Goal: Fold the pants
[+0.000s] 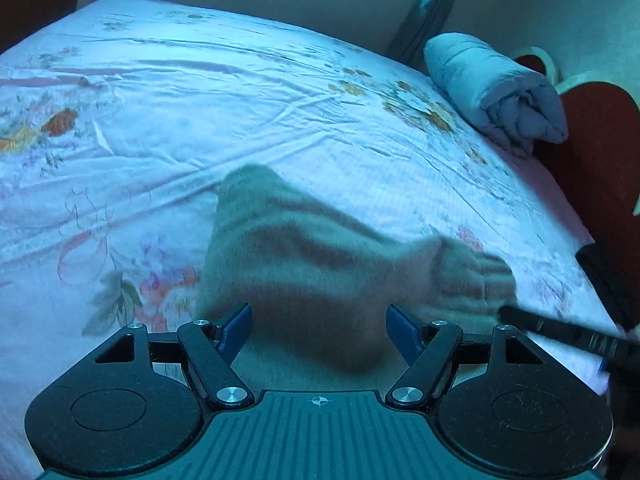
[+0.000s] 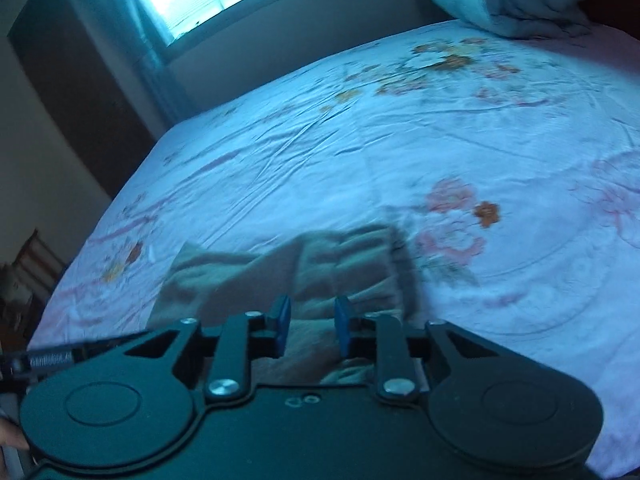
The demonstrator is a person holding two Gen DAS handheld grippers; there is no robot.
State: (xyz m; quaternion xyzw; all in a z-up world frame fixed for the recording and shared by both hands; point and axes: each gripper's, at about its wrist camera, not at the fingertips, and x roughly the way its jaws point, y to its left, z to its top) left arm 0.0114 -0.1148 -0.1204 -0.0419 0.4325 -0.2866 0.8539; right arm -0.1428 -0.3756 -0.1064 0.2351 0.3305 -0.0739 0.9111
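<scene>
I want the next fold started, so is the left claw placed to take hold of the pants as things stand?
Probably yes: the left claw stands open with the pants bunched right between its fingers and nothing in between.

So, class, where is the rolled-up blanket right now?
The rolled blanket lies at the bed's far right corner in both wrist views, beyond the orange flower print, well away from the pants.

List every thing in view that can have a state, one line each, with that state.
Beige fabric pants: bunched and creased on the bed, not laid flat, blurred.
Left gripper: jaws wide open, pants between them, pads not pressing.
Right gripper: blue pads narrowly apart, fabric between; grip unclear.
Pale blue quilt: rolled up.
White floral bedsheet: spread out, wrinkled.
</scene>
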